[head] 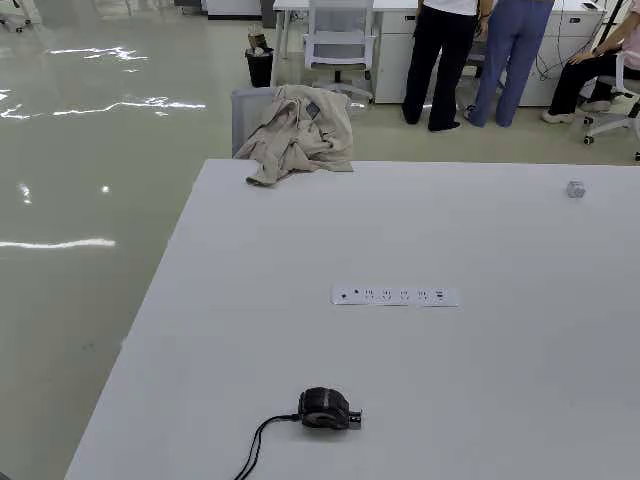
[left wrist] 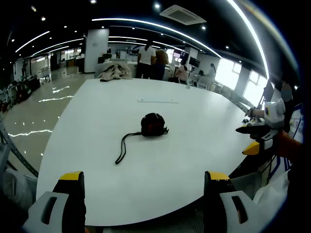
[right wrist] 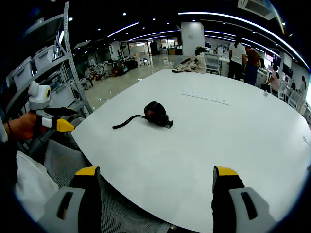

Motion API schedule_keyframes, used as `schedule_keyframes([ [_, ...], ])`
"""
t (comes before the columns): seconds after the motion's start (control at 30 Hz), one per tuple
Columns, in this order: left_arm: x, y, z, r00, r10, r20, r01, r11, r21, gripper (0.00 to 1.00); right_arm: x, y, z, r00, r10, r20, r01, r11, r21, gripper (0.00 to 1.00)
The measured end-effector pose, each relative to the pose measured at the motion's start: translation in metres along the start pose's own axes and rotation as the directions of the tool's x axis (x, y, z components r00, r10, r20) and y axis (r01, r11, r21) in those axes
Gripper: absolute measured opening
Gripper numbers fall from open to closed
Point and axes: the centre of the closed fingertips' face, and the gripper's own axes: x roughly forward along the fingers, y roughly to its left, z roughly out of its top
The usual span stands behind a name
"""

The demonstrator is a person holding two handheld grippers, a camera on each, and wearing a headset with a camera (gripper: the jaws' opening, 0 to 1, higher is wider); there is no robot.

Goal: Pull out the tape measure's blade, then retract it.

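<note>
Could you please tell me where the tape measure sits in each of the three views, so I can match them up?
Head view: the tape measure lies low and centre on the table, its cord trailing to the lower left.
Left gripper view: tape measure at centre, cord running down and left.
Right gripper view: tape measure just above centre, cord running left.
Shared landmark: the white power strip lies beyond it in all three.
</note>
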Motion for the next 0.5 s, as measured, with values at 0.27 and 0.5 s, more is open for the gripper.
schedule_keyframes([
  [0.27, 0.0007, 0.0032, 0.0029, 1.0, 0.007, -0.003, -0.007, 1.0, 0.001, 1.0, 0.002, -0.001, 0.0033, 1.0, 0.007, -0.001, -0.007, 1.0, -0.005, 0.99],
  [0.5, 0.0059, 0.0033, 0.0095, 1.0, 0.008, 0.002, -0.008, 1.0, 0.0, 1.0, 0.0032, -0.0053, 0.0069, 1.0, -0.001, 0.005, 0.001, 1.0, -0.01, 0.98],
])
